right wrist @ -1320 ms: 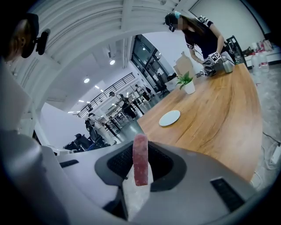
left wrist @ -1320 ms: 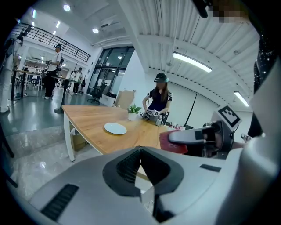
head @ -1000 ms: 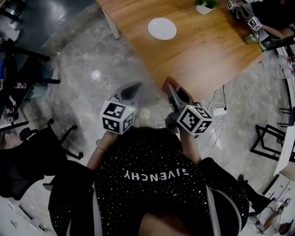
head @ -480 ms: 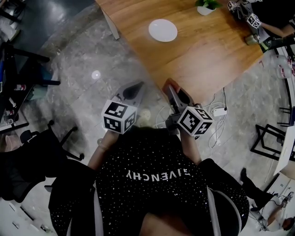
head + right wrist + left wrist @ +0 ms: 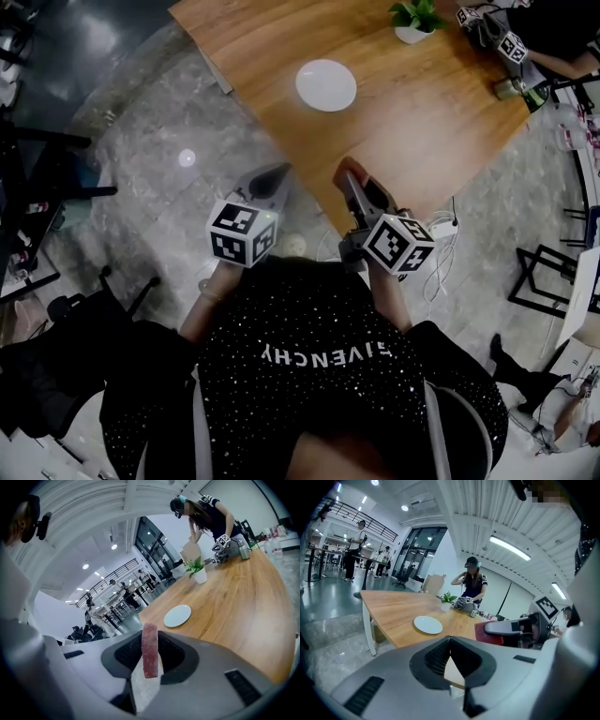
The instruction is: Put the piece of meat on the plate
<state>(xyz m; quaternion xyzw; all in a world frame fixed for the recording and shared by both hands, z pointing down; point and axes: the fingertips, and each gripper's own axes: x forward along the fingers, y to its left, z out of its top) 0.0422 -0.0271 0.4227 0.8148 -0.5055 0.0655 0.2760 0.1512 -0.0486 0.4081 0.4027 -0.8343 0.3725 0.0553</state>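
Two changes: table edge nearer, plate (image 5: 325, 84) lower at top centre. Right gripper (image 5: 351, 178) clamps meat (image 5: 150, 649); left gripper (image 5: 274, 175) closed, empty.

The person's black speckled shirt (image 5: 323, 354) reads "GIVENCHY" in white, seen upside down.

one large wooden table (image 5: 422, 122) with a warm brown top. on it, one round white plate (image 5: 325, 84) and one small green plant in a white pot (image 5: 414, 19). one flat strip of dark red meat (image 5: 150, 651). two grey handheld grippers, the left gripper (image 5: 272, 174) and the right gripper (image 5: 352, 180), each carrying one black-and-white marker cube (image 5: 241, 234), so two cubes close by. two more such cubes at the table's far end. one white power strip (image 5: 444, 227) on the floor. one person in a cap (image 5: 472, 581) beside the table; figures farther off are too small to count.
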